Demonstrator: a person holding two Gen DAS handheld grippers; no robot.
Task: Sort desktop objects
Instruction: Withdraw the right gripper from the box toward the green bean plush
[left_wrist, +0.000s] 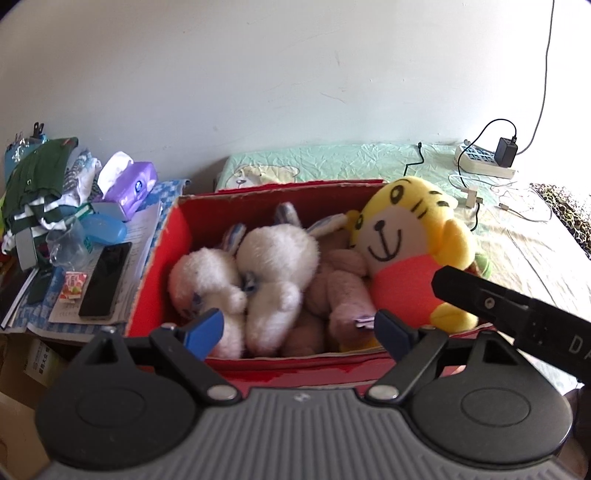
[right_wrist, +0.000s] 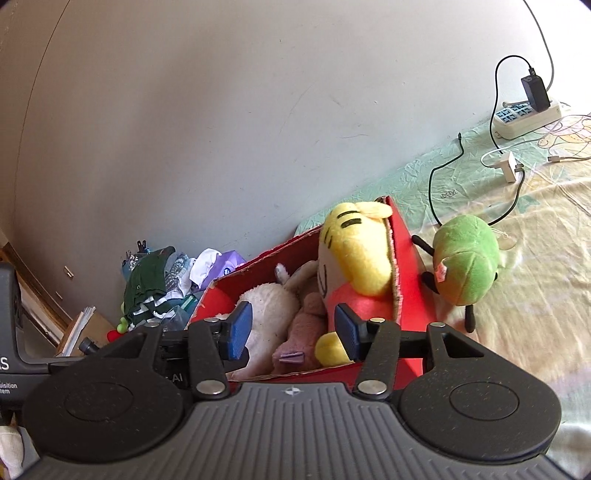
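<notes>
Plush toys fill a red cardboard box (left_wrist: 173, 236) that sits on a bed covered with a pale green and cream sheet (left_wrist: 517, 258). Inside it, two white rabbits (left_wrist: 266, 266) lie side by side at the left, a pinkish-brown toy (left_wrist: 340, 288) lies in the middle, and a yellow tiger in an orange top (left_wrist: 410, 243) leans against the right end, its head above the rim. The left tongs (left_wrist: 299, 328) hang over the near edge of the box, blue pads spread wide with nothing between them. The right tongs (right_wrist: 291, 338) are likewise open and empty, poised over the near right corner of the same box, one pad in front of a rabbit and the other in front of the tiger's foot. Outside the box, just beside its right wall, a green plush with thin black legs (right_wrist: 465, 258) lies on the sheet. Farther back near the wall are a white power strip (right_wrist: 524, 118) with a black adapter plugged in and loose cables. To the left of the box, a cluttered surface holds a purple tissue pack (left_wrist: 133, 184), folded green clothing (left_wrist: 33, 184), papers and a dark phone-like slab (left_wrist: 105, 280).
</notes>
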